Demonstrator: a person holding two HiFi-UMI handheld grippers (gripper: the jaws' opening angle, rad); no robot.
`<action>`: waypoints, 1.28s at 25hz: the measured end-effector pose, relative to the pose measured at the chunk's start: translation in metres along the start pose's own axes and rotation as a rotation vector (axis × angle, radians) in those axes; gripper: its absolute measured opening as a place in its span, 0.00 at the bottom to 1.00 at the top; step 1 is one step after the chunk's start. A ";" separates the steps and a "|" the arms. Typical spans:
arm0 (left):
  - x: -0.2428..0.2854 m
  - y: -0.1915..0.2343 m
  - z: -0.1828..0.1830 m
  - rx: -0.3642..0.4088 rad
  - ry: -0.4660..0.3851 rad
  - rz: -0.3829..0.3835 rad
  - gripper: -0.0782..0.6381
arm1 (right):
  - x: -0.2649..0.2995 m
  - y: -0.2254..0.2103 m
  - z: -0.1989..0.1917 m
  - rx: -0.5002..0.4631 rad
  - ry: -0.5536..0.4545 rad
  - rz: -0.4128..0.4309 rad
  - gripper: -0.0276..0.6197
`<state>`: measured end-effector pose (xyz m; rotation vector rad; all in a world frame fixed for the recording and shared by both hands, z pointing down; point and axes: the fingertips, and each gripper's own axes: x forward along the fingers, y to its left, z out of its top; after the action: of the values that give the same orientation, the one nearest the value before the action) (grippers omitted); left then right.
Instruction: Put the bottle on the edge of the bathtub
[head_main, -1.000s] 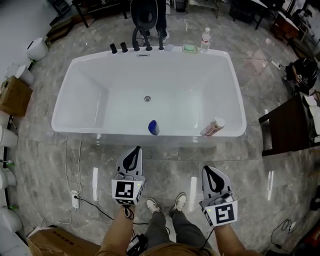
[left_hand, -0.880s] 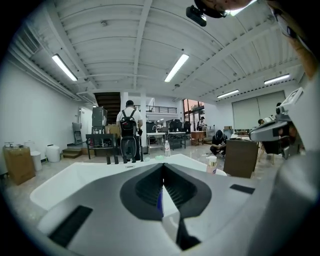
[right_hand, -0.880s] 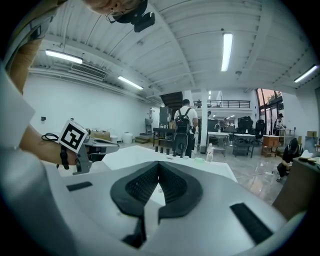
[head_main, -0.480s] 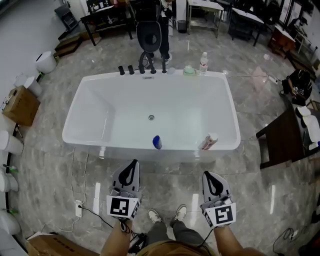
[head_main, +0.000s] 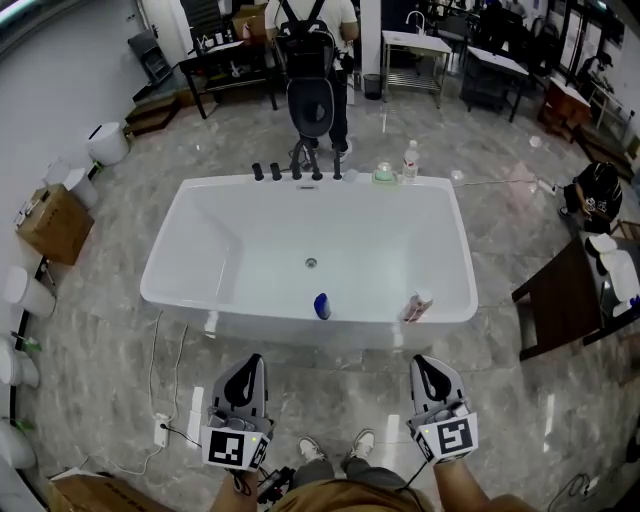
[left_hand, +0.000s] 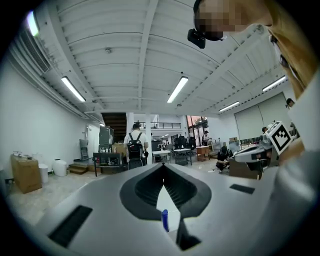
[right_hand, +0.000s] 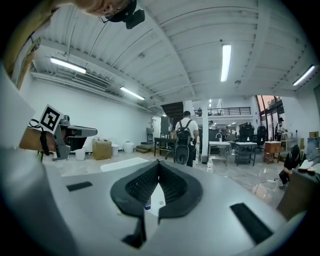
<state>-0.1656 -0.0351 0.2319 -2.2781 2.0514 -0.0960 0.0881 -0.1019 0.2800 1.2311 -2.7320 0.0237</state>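
Note:
A white bathtub (head_main: 230, 310) fills the middle of the head view. Inside it, against the near wall, stands a small blue bottle (head_main: 322, 306). It also shows low between the jaws in the left gripper view as the blue bottle (left_hand: 164, 220) and in the right gripper view as the blue bottle (right_hand: 148, 204). A white and pink bottle (head_main: 417, 306) leans in the tub's near right corner. My left gripper (head_main: 255, 360) and right gripper (head_main: 421, 362) hover over the floor short of the tub, both shut and holding nothing.
On the far rim sit black tap knobs (head_main: 297, 172), a green soap dish (head_main: 384, 174) and a clear water bottle (head_main: 409, 160). A person with a backpack (head_main: 310, 60) stands behind the tub. A dark table (head_main: 565, 300) is at the right, a cardboard box (head_main: 52, 222) at the left, and cables with a power strip (head_main: 163, 432) on the floor.
Both grippers have dropped lower in the head view and stand farther from the tub. The view has tilted up, so more of the room behind the tub shows.

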 end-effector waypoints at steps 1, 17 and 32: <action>-0.005 0.003 0.003 0.006 -0.003 0.016 0.12 | -0.002 0.001 0.003 -0.003 -0.002 0.008 0.04; -0.073 0.024 0.051 -0.001 -0.069 0.121 0.12 | -0.039 0.000 0.053 -0.024 -0.073 0.024 0.04; -0.093 0.023 0.063 0.010 -0.099 0.102 0.12 | -0.051 -0.002 0.064 -0.006 -0.072 -0.022 0.04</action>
<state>-0.1918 0.0562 0.1672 -2.1226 2.1073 0.0124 0.1150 -0.0706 0.2097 1.2841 -2.7768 -0.0310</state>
